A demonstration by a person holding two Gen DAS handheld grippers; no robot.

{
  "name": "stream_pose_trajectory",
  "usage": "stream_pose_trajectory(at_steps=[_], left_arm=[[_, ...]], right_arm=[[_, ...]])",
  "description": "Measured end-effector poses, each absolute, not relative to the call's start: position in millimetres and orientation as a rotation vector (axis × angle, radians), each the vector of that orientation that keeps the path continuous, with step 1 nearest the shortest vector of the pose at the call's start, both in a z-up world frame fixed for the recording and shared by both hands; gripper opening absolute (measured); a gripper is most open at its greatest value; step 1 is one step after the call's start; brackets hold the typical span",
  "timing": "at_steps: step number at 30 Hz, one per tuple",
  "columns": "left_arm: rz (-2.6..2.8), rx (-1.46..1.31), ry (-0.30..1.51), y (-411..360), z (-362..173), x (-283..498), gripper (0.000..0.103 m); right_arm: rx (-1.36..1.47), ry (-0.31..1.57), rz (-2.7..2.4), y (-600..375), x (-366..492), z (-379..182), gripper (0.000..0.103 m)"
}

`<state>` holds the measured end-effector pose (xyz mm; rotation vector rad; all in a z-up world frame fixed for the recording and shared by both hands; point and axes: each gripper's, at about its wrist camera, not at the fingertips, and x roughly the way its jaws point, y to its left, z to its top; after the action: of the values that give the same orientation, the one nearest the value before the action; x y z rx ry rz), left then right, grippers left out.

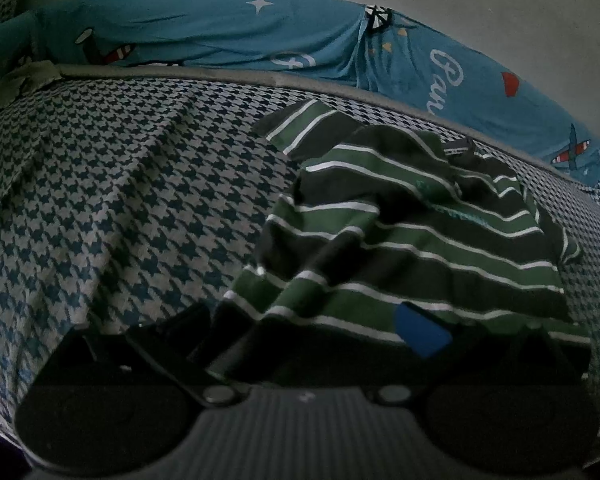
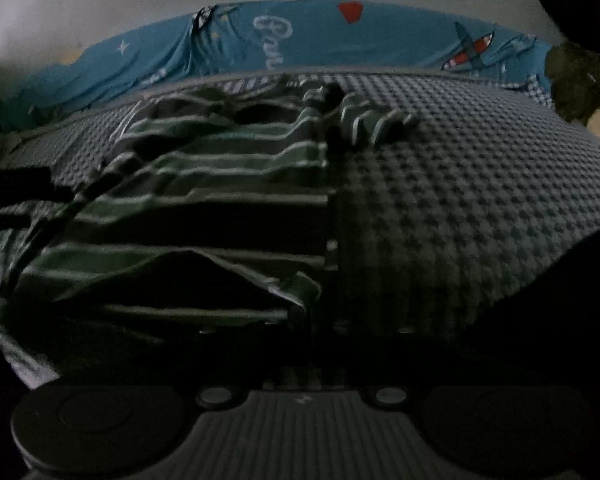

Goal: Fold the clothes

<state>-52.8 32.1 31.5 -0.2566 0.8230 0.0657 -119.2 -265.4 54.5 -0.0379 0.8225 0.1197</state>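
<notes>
Left wrist view looks down over a bed covered in a blue-and-white houndstooth sheet (image 1: 112,200), with a green, dark and white striped shirt (image 1: 419,232) lying rumpled on its right half, one sleeve poking toward the far edge. Behind the bed runs a bright blue cartoon-print cloth (image 1: 228,28) with stars, planes and white lettering. The left gripper (image 1: 319,336) sits at the shirt's near hem; its fingers stand apart, the right one showing a blue pad (image 1: 421,332), and a fold of striped fabric lies across the gap between them. In this dim light I cannot tell whether the pads press on that fabric.

From the right wrist camera the striped shirt (image 2: 204,208) fills the left and middle of the sheet (image 2: 479,184), its right edge running straight toward the camera. The right gripper (image 2: 311,316) is at the near corner of that edge, jaws drawn tight together, and the dark, blurred corner of cloth appears pinched between them.
</notes>
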Motion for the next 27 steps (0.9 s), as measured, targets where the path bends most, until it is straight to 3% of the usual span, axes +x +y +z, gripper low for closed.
stream_pose_trajectory(at_steps=[13,27], left_arm=[[0.052,-0.235,0.836,25,27,-53,0.103],[0.028,-0.222,0.827,19,28,-45,0.103]], right_arm=[[-0.065,0.767,0.155,-268,-138,75,0.018],[-0.005,0.730,0.192,-273,-83,69,0.018]])
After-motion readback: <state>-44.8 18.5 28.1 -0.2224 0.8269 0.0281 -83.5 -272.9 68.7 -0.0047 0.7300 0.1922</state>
